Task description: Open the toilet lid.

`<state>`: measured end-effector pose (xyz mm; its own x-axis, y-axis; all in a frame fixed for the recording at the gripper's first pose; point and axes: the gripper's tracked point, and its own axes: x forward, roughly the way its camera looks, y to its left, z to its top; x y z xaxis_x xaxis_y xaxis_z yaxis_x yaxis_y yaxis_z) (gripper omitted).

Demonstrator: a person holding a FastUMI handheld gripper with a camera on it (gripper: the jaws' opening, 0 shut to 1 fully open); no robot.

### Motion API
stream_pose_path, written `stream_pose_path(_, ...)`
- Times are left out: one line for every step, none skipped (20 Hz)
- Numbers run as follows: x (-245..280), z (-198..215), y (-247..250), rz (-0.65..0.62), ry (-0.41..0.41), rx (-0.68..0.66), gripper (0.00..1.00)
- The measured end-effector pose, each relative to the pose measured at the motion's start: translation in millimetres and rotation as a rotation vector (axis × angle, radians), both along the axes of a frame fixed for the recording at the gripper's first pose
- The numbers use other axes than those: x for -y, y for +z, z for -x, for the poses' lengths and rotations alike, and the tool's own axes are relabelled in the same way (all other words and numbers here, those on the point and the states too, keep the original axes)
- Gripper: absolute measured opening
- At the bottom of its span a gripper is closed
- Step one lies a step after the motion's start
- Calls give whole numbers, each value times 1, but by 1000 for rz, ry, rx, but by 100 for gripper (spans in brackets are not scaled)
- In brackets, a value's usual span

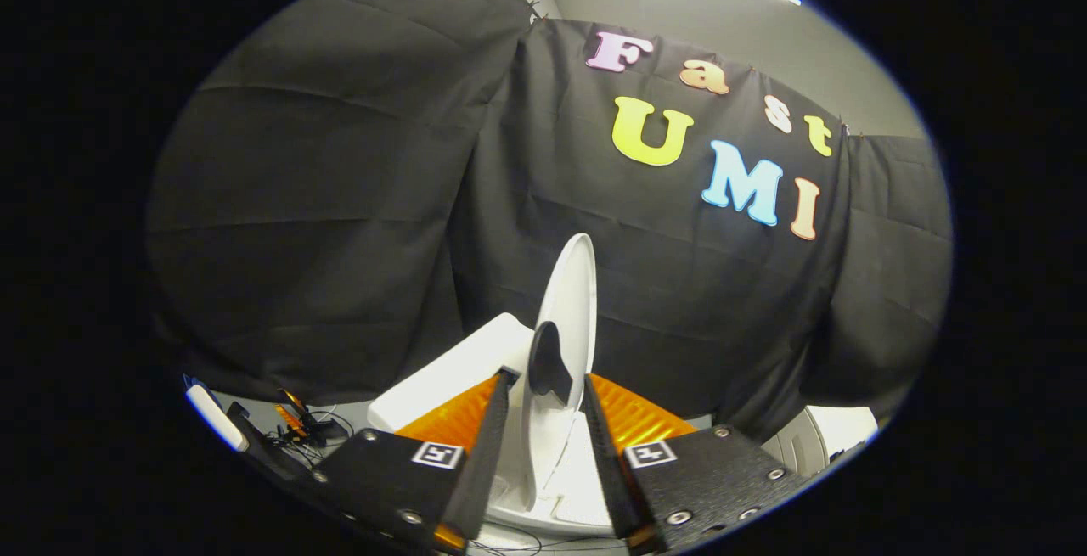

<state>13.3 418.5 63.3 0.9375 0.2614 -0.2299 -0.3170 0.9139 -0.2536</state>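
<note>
- Gripper (548, 386): nearest item, at 6 o'clock; its two fingers are spread apart with a gap between them, pressing on nothing.
- Toilet lid (571, 301): white, raised upright and seen edge-on, standing in the gap between the fingers and rising beyond their tips toward 12 o'clock; whether it touches either finger cannot be told.
- Toilet tank (450, 373): white, just behind the left finger, at 10 o'clock from the lid's base.
- Toilet seat (552, 480): white, low between the fingers.
- Cables (310, 429): dark tangle on the floor at 8 o'clock.
</note>
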Motion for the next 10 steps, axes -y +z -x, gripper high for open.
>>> stream_pose_path(4,3,0,-7,4,-4,65)
stream_pose_path(9,5,1,-25,16,-8,84)
stream_pose_path(15,9,4,-45,24,-10,89)
stream_pose_path(24,13,7,-59,30,-16,95)
stream_pose_path(34,18,9,-68,34,-18,95)
stream_pose_path(44,22,11,-78,44,-23,95)
stream_pose_path(54,26,13,-90,53,-22,95)
stream_pose_path(65,28,16,-103,60,-17,95)
stream_pose_path(78,32,20,-116,63,-9,95)
stream_pose_path(91,34,25,-132,63,1,95)
